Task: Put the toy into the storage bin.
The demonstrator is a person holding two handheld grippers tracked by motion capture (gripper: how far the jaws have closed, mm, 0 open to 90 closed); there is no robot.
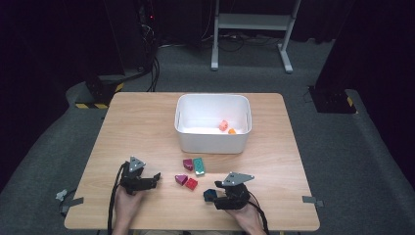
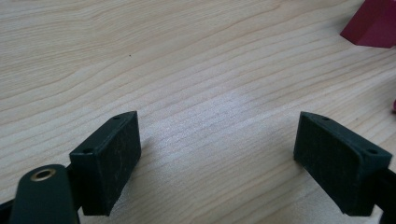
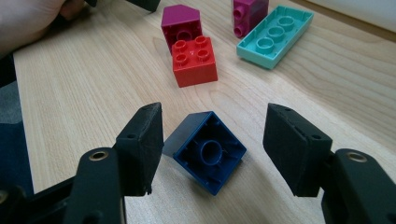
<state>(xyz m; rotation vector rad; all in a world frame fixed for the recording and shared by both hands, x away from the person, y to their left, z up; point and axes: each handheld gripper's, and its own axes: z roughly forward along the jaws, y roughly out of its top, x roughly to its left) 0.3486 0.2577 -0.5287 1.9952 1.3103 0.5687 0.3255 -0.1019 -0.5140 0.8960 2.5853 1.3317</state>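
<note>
The wooden tabletop carries a white bin near its far middle, with two small orange pieces lying inside. In front of the bin sits a loose cluster of toy bricks: a teal brick, two magenta bricks and a red brick.

Nearer the person, just apart from that cluster, lies the dark blue brick, tipped on its side so its hollow underside faces the camera. The right gripper straddles it with its fingers spread wide; the brick lies between them, touching the left pad or nearly so, and is not pinched. The left gripper rests low over bare wood at the left, fingers spread and holding nothing, a magenta brick off at its far right.

The main risk seems to be the blue brick's tilt and diagonal set. If the fingers close on its corners rather than flat faces, it may twist, squirt out or skid toward the red brick. Closing too high could catch only the thin hollow rim and let it drop on the way to the bin.
</note>
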